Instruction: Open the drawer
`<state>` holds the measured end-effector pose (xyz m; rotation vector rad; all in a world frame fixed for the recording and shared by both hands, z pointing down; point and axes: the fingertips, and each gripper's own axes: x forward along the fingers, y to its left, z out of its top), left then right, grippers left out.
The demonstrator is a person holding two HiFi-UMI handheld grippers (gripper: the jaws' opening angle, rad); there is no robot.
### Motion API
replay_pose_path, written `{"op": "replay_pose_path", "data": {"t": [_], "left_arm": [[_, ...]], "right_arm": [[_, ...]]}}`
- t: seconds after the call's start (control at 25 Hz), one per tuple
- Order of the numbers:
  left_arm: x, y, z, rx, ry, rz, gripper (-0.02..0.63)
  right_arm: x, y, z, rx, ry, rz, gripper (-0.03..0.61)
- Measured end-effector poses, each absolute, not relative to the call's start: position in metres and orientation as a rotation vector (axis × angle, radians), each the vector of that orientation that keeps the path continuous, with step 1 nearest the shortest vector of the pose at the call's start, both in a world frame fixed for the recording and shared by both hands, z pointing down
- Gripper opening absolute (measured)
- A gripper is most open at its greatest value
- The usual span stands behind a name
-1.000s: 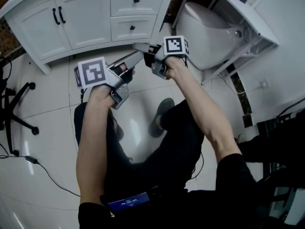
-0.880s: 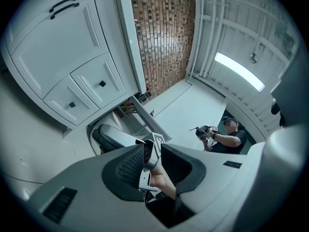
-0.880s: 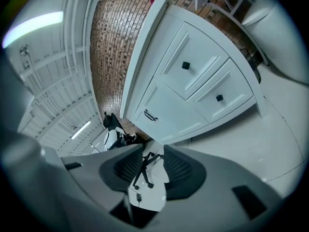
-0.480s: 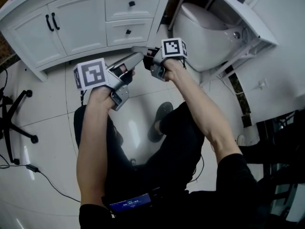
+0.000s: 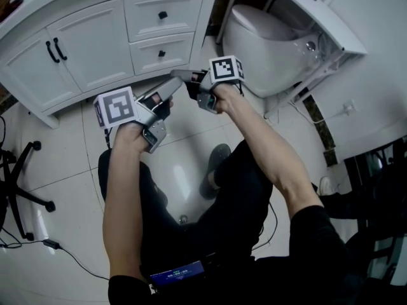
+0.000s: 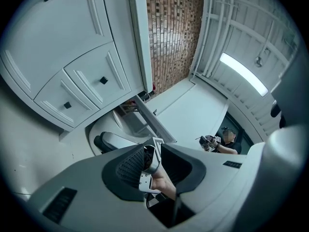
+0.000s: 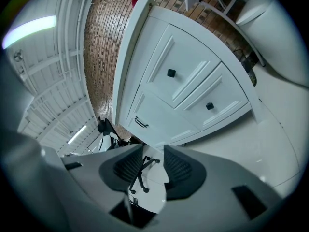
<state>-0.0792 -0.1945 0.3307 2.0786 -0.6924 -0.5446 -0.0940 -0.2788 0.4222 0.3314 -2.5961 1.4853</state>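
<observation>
Drawers (image 5: pixel 149 14) in a stacked pair, each with a small black knob (image 5: pixel 163 15), sit shut in the right half of the white cabinet (image 5: pixel 82 49), beside its two doors. Just in front, above the tiled floor (image 5: pixel 184 132) and touching nothing, the person holds both tools close together. The left tool (image 6: pixel 154 164) has its jaws apart and empty, with the right hand showing through the gap. The right tool (image 7: pixel 147 167) faces the cabinet with its jaws moderately parted and also empty. A toilet (image 5: pixel 267 37) stands right of the cabinet, and an office chair (image 5: pixel 19 170) stands off to the left.
</observation>
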Motion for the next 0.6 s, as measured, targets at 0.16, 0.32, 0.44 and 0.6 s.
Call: {"op": "replay_pose_path", "data": {"t": [0.16,0.32,0.44,0.6], "left_arm": [[-0.084,-0.212,0.339,2.071,-0.7,-0.532,0.106],[-0.085,-0.225,0.343,2.091,-0.692,-0.529,0.106],[-0.094,-0.244,0.349,2.074,-0.701,-0.53,0.106],[-0.112,-0.269,0.365,2.036,-0.734,-0.529,0.106]], "right_arm": [[-0.096,-0.295,0.434,0.337,-2.585,1.476,0.163],[-0.097,-0.312,0.446,0.358,-2.571,1.475,0.164],[-0.105,-0.332,0.455,0.358,-2.554,1.487,0.164],[-0.113,-0.359,0.47,0.373,-2.532,1.515,0.17]]}}
